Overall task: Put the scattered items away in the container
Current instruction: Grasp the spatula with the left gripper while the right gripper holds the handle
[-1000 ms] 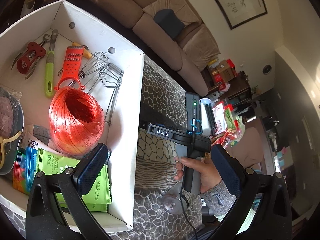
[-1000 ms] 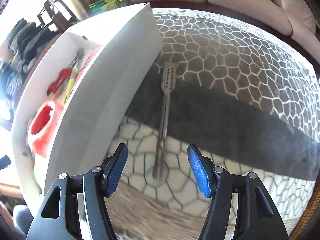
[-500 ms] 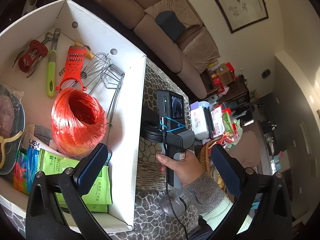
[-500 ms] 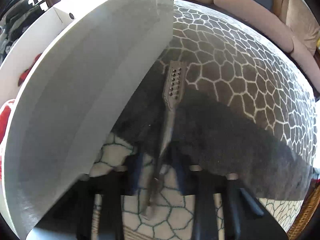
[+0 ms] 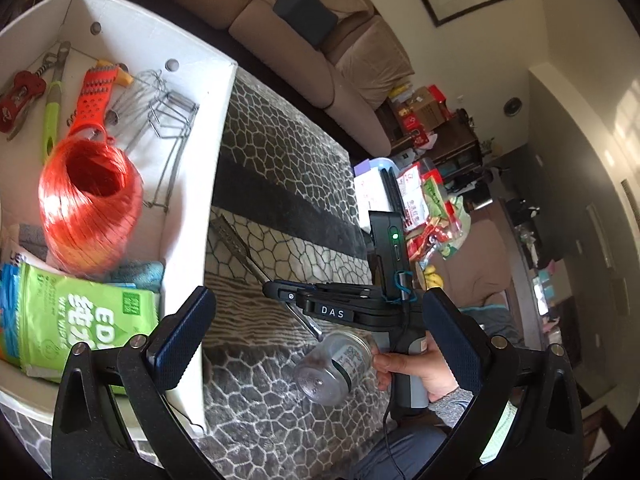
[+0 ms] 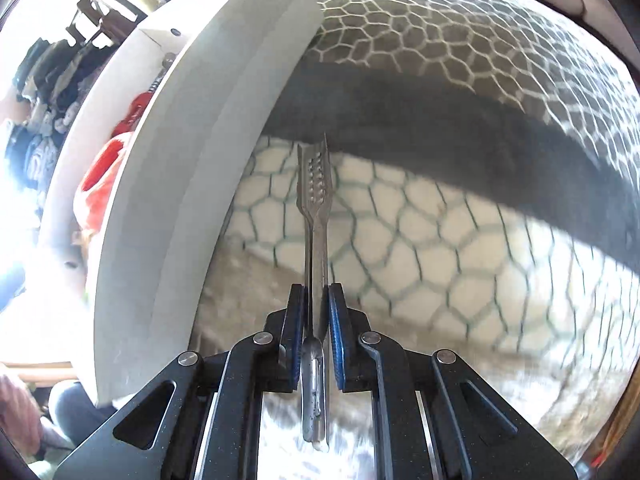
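Note:
My right gripper (image 6: 316, 296) is shut on the handle of a metal scaler tool (image 6: 315, 184), its perforated head pointing forward, lifted just above the patterned cloth (image 6: 440, 248) beside the white box (image 6: 192, 184). The left wrist view shows that gripper (image 5: 276, 286) holding the tool (image 5: 234, 240) next to the box wall (image 5: 188, 240). My left gripper (image 5: 316, 320) is open and empty, above the box's near corner. Inside the box lie a red twine ball (image 5: 88, 204), a green wipes pack (image 5: 84, 320), an orange grater (image 5: 94, 96), a whisk (image 5: 160, 108) and a red corkscrew (image 5: 18, 94).
A clear plastic jar (image 5: 332, 368) lies on its side on the cloth by the person's hand. A sofa (image 5: 288, 32) runs behind the table. Snack packets (image 5: 428, 208) and boxes crowd the far right.
My right gripper came down over the metal tool, shut on its handle and lifted it off the cloth. My left gripper stayed open over the box corner.

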`<state>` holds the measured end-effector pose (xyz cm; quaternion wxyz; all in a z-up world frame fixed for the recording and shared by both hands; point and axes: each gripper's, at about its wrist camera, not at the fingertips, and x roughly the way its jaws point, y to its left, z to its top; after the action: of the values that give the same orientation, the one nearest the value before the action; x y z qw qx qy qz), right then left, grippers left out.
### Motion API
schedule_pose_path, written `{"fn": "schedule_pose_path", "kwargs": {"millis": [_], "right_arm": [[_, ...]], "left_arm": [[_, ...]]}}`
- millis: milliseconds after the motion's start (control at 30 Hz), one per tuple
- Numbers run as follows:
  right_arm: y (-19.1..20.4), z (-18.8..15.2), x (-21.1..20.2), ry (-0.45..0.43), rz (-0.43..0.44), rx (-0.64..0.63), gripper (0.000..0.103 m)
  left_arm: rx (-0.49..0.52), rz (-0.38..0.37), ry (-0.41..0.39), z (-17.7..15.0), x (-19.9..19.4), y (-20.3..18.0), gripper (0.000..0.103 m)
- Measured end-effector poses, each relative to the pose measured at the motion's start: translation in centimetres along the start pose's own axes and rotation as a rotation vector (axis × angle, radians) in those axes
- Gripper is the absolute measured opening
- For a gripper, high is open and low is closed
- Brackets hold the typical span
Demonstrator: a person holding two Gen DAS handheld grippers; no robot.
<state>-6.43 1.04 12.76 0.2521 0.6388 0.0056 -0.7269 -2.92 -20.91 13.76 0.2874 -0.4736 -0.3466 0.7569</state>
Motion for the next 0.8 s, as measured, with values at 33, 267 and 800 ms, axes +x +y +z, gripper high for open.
{"fn": "schedule_pose_path", "kwargs": {"millis": [33, 267, 800], "right_arm": [[-0.5, -1.0, -0.8, 0.000, 0.010, 0.017, 0.011], [-3.5, -6.2, -3.3, -0.022, 0.055, 0.069, 0.011], [-0.3, -12.3, 1.8, 0.013, 0.190, -0.027, 0.011]], "left_arm": [[-0.015, -0.029, 0.034, -1.0, 0.9, -0.3, 0.103], [-0.333, -0.212, 0.043, -10.4, 5.9, 2.8, 0.103], [-0.576, -0.252, -0.120, -15.2, 11.1, 9.2, 0.053]]}}
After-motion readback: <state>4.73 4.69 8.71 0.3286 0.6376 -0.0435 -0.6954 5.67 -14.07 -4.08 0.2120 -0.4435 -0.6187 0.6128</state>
